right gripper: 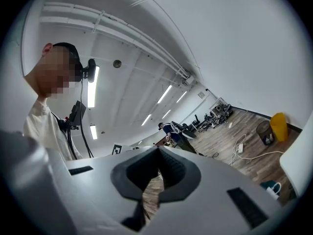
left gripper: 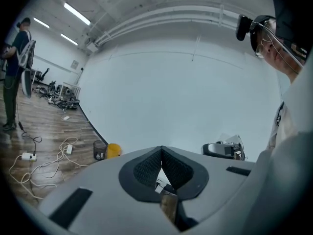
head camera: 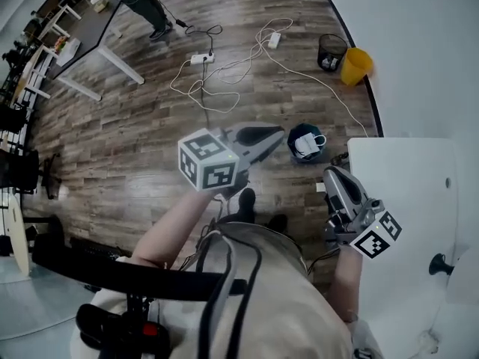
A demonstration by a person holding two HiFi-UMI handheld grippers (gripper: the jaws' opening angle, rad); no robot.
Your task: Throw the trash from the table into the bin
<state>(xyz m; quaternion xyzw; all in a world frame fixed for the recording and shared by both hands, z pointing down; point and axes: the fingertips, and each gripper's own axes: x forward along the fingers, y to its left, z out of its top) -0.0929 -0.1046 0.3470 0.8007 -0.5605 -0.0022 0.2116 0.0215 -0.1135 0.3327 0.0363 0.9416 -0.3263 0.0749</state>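
Closed on nothing, left gripper (head camera: pixel 275 134) and right gripper (head camera: pixel 330 173) alike, with black mesh bin (head camera: pixel 331 51) well beyond the jaws

**Where things stand around the table**

The table (head camera: pixel 404 193) fills the right side, against the wall (head camera: pixel 419 43). A small bin (head camera: pixel 305 142) stands on the floor (head camera: pixel 135 140) just off the table's far left corner. Farther along the wall, a wire basket (head camera: pixel 331 51) and a bucket (head camera: pixel 355 66) stand side by side, the bucket nearer the wall. Cables (head camera: pixel 224 81) and a power strip (head camera: pixel 202 59) lie on the floor left of them. A desk (head camera: pixel 97 21) stands at the far left, with a person (head camera: pixel 146 2) beside its far end. The left gripper (head camera: pixel 278 134) hangs just left of the small bin. The right gripper (head camera: pixel 333 172) is beside the table's left edge.
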